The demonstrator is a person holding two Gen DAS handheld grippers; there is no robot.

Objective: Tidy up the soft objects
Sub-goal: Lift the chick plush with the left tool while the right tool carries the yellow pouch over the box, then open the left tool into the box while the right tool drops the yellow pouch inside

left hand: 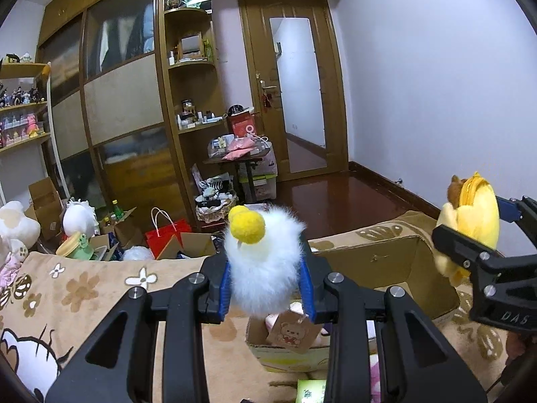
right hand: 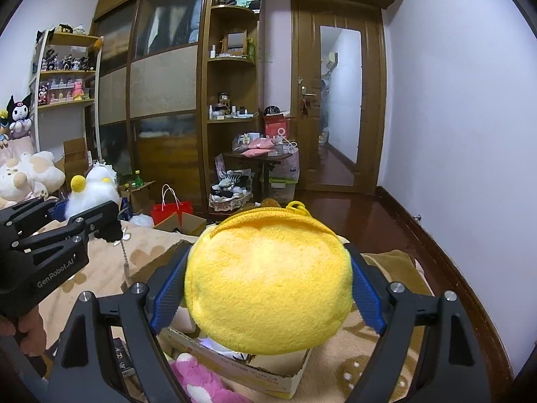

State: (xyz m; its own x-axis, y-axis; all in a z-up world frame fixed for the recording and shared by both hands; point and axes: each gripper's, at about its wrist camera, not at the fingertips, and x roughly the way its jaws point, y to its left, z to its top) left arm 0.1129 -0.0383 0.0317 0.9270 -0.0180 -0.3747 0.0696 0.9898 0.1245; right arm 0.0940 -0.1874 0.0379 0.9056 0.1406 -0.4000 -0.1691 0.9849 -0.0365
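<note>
1. A fluffy white toy (left hand: 265,268), long-furred and oval with two yellow felt balls on top, is clenched between the blue ribbed pads of the left gripper (left hand: 268,288); a kraft paper tag (left hand: 293,332) printed with a cartoon bear hangs from it.
2. A round yellow plush pouch (right hand: 268,282), short-piled and edged by a yellow zip with a loop pull, is grasped by the right gripper (right hand: 266,297), whose jaws stand wide on it. A brown furry part shows behind it.
3. "GenRobot.AI" is read on the left gripper's black body in the right view; "DAS" is seen on the right gripper in the left view.
4. Both toys are held above an open cardboard box (left hand: 402,262) that rests on a bed (left hand: 84,288) spread with a beige flower-patterned blanket. A pink plush (right hand: 201,379) lies in the box.
5. Beyond the bed, a glossy red paper bag (left hand: 167,235) with white handles is seen on the floor.
6. Farther off stand a brown wooden wardrobe (left hand: 124,107) and a door (left hand: 292,84) with a glass panel.
</note>
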